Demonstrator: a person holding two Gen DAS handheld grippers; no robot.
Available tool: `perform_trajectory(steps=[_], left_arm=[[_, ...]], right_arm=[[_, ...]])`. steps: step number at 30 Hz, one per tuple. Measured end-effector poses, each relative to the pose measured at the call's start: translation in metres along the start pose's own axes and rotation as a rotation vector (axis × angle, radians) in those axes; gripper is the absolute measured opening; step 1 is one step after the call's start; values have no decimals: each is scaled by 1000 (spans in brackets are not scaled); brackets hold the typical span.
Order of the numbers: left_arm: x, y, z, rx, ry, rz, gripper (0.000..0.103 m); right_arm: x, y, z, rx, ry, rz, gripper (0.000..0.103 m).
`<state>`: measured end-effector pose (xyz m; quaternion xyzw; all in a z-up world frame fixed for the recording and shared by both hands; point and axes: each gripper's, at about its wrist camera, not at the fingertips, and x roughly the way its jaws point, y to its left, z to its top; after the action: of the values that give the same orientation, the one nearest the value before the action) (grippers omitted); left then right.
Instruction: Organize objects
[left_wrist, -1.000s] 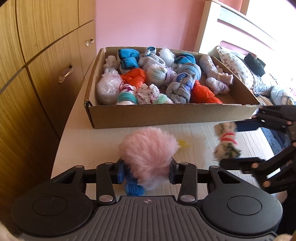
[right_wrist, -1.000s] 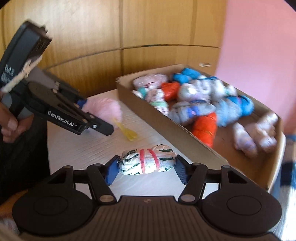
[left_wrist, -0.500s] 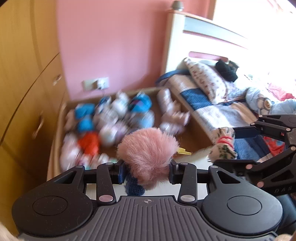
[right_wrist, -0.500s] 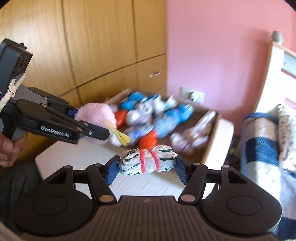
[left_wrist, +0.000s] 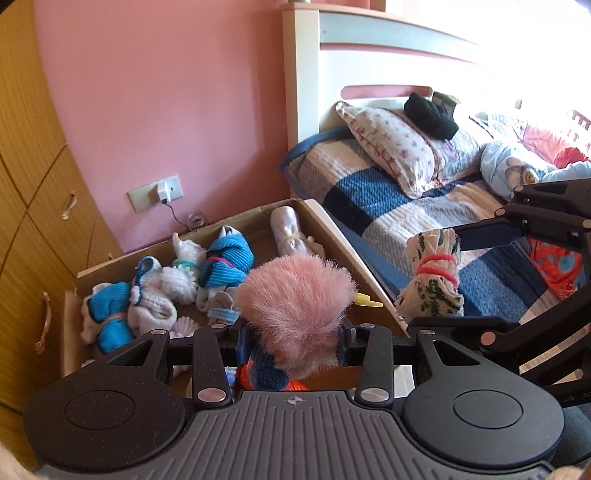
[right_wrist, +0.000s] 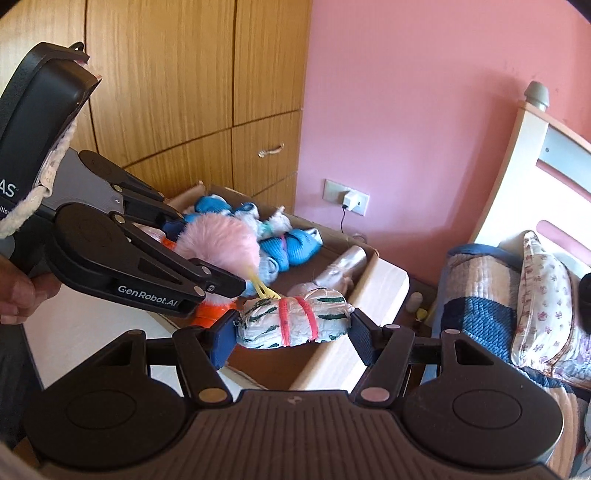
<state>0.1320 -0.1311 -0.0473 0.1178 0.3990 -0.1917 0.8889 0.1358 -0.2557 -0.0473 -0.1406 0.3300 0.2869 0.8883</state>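
now left claw (left_wrist: 291, 338) grips fluffy pink sock (left_wrist: 295, 306), right claw (right_wrist: 291, 328) a banded bundle (right_wrist: 295, 317).

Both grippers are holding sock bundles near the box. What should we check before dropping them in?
1. Left gripper clamped on the fluffy pink bundle: ok.
2. Right gripper clamped on the white green-striped bundle, held at both ends: ok.
3. Cardboard box open on top: ok.
4. Bare floor in the box near the pale rolled bundle: ok.
5. Both bundles fully over the box: cannot tell.
6. Grippers clear of each other: cannot tell; they look very close.
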Motion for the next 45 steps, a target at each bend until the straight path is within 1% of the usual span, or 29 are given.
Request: perform_trajectory(steps=[5, 8, 19, 24, 25, 27, 28, 30, 32, 33, 36, 38, 39, 42, 45], left_arm=[[15, 5, -1, 7, 39, -3, 49], [26, 9, -4, -4, 62, -8, 49], [54, 16, -10, -18, 118, -18, 49], [65, 24, -13, -38, 143, -16, 49], [66, 25, -13, -40, 145, -19, 50], [66, 23, -13, -38, 149, -28, 50], [66, 23, -13, -38, 147, -21, 53], [65, 26, -14, -53, 151, -26, 55], [63, 26, -14, -57, 148, -24, 57], [61, 26, -14, -57, 145, -21, 60], [56, 24, -15, -60, 137, -13, 71], [49, 24, -15, -75, 130, -19, 75], [47, 23, -14, -82, 126, -18, 77], [35, 23, -14, -106, 115, 0, 84], [19, 26, -14, -145, 107, 7, 90]], right_arm=[[8, -4, -3, -5, 21, 8, 60], [15, -3, -6, -24, 38, 12, 60], [43, 0, -8, -75, 90, 40, 60], [62, 9, -10, -130, 138, 57, 60], [66, 11, -11, -142, 151, 58, 62], [69, 15, -12, -169, 151, 54, 63], [69, 16, -11, -176, 158, 51, 64], [69, 19, -10, -191, 164, 43, 64], [68, 19, -11, -187, 162, 43, 67], [67, 19, -12, -184, 160, 39, 71], [65, 19, -11, -183, 164, 35, 73], [63, 21, -10, -186, 163, 30, 77], [62, 21, -10, -182, 158, 27, 80], [57, 22, -8, -150, 152, 21, 81], [49, 25, -7, -116, 145, 10, 85]])
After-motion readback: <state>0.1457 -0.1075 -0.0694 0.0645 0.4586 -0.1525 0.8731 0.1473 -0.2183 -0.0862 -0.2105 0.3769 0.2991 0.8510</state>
